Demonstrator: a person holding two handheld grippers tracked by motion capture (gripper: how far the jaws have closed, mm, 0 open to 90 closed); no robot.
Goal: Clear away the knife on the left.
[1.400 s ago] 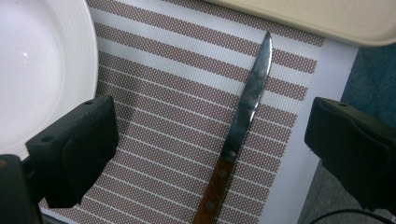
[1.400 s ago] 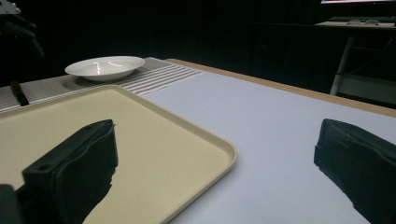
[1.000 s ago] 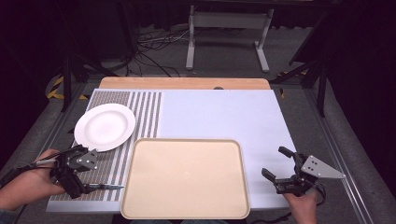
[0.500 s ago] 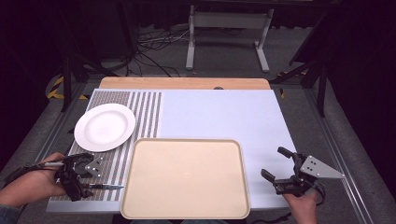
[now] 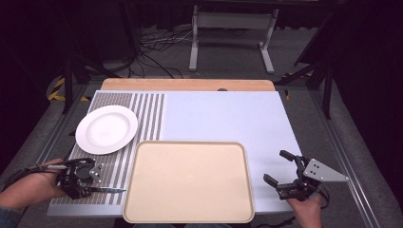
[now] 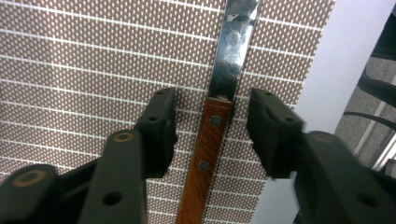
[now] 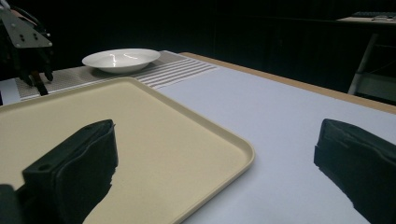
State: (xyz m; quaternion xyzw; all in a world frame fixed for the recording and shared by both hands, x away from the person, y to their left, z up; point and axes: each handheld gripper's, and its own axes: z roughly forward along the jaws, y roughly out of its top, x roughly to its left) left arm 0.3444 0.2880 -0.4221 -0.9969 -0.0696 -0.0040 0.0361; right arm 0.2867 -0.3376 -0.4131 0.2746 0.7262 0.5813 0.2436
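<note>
While the left gripper (image 6: 212,121) hangs over the knife (image 6: 212,140), its jaws have just been closing, handle between them but not yet pressed (grasp pending). Knife lies on the striped mat (image 5: 114,166) at the counter's 7 o'clock corner; the right gripper (image 5: 280,167) waits at 5 o'clock, jaws open and empty.

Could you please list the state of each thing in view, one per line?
Knife: flat on the striped mat, between the jaws, not gripped.
Left hand-held gripper: open, jaws just closing around the knife handle.
Right hand-held gripper: open, holds nothing.
Plate: upright, bare.
Tray: flat, bare.
</note>
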